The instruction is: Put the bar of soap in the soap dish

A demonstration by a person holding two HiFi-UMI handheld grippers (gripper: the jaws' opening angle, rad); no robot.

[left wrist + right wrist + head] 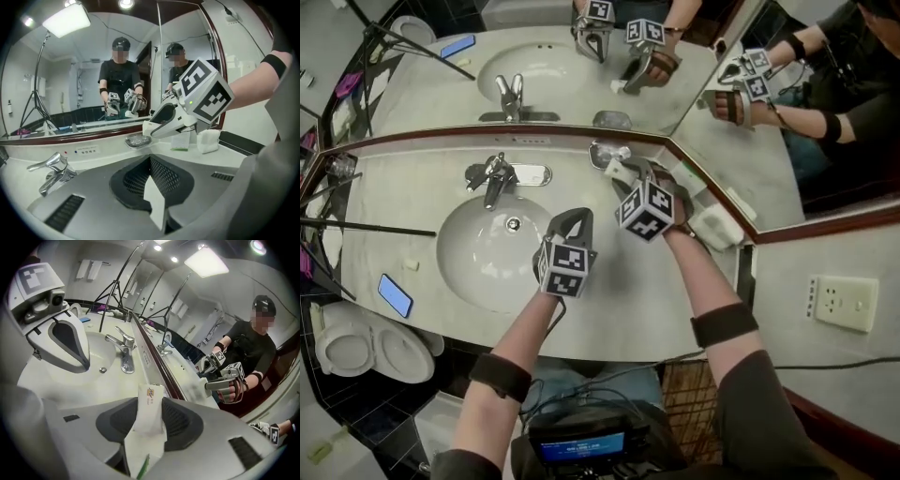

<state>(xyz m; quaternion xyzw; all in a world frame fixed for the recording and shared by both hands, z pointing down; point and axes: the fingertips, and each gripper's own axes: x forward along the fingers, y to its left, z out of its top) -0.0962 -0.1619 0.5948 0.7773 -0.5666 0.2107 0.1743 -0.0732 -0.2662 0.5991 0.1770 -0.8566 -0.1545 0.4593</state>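
Note:
The bar of soap, in a white paper wrapper, is clamped upright between the jaws of my right gripper. In the head view this right gripper hovers over the back right of the counter, just right of the small shiny soap dish, which stands by the mirror's foot. The soap dish looks empty. My left gripper is over the right rim of the basin. Its jaws are shut on a white scrap of paper.
A chrome faucet stands behind the basin. A folded white cloth lies at the counter's right end. A blue phone rests on the left counter edge, and tripod legs reach across that side. Mirrors rise behind the counter.

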